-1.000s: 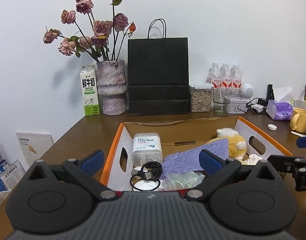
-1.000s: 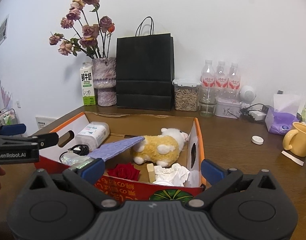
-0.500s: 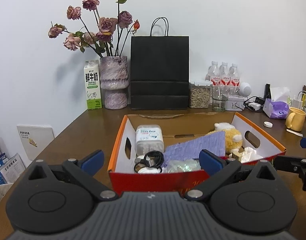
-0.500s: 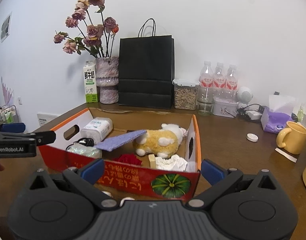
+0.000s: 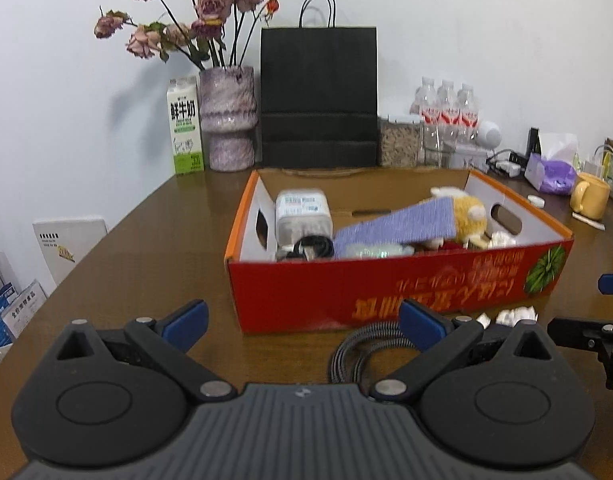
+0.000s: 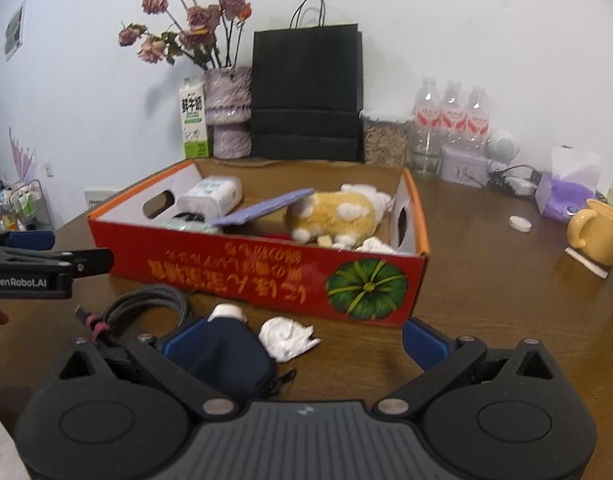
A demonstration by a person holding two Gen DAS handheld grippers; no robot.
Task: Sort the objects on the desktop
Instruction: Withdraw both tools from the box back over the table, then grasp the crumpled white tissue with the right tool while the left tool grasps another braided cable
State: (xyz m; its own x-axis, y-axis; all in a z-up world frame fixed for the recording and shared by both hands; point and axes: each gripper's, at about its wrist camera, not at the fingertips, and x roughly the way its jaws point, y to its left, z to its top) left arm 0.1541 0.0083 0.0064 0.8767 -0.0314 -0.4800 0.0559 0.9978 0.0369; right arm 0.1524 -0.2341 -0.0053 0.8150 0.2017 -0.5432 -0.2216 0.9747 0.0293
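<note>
A red and orange cardboard box (image 5: 386, 288) (image 6: 242, 268) stands on the brown table. It holds a plush toy (image 6: 334, 212), a purple cloth (image 5: 398, 224), a wipes pack (image 5: 302, 212) and a black cable (image 5: 312, 246). In front of the box lie a coiled braided cable (image 6: 146, 304) (image 5: 362, 344), crumpled white tissues (image 6: 286, 338) (image 5: 514, 314) and a dark blue pouch (image 6: 226, 356). My left gripper (image 5: 302, 320) is open and empty near the coiled cable. My right gripper (image 6: 302, 342) is open and empty, over the pouch and tissue.
Along the back wall stand a milk carton (image 5: 184, 124), a flower vase (image 5: 226, 116), a black paper bag (image 5: 318, 96), a grain jar (image 6: 386, 142) and water bottles (image 6: 450, 116). A yellow mug (image 6: 598, 232), a tissue pack (image 6: 566, 192) and a white cap (image 6: 519, 224) are at the right.
Both grippers have pulled back and lowered away from the box. The cable, tissues and pouch in front of the box have come into view. Both grippers stay open.
</note>
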